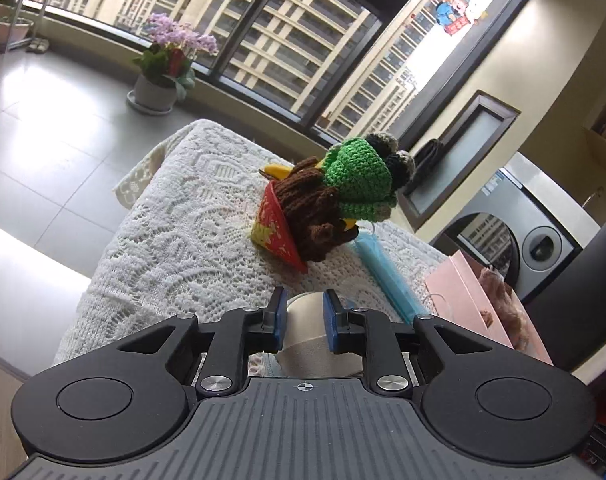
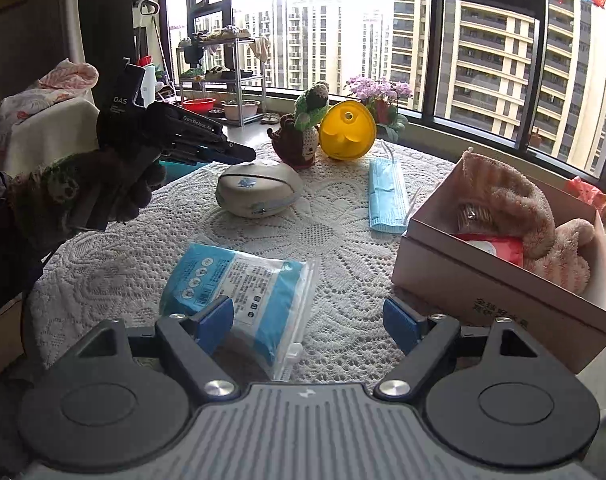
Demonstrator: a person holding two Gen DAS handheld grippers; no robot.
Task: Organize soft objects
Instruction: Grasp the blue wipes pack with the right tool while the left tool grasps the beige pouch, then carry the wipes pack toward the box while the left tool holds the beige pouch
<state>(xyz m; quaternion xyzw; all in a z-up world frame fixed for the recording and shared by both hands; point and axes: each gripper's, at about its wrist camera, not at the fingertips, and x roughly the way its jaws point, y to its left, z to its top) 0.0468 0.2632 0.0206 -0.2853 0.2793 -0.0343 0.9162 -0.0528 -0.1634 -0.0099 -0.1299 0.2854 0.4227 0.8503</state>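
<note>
From the left wrist, the left tongs [image 1: 303,326] are seen nearly together over the grey pouch [image 1: 305,336], nothing visibly clamped. From the right wrist, the right tongs [image 2: 307,320] stand apart; the mask packet [image 2: 239,284] lies just beyond, slightly left, long axis slanting near-right, nearer this hand; the pink box [image 2: 503,292] sits right on the bench [image 2: 343,216].

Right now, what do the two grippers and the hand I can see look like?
Both grippers, left and right, are black with a ribbed grey body, round black discs either side and blue pads on the fingers. The left one carries white "GenRobot.AI" and "DAS" lettering. The hand wears a dark fuzzy glove with a panda face.
</note>
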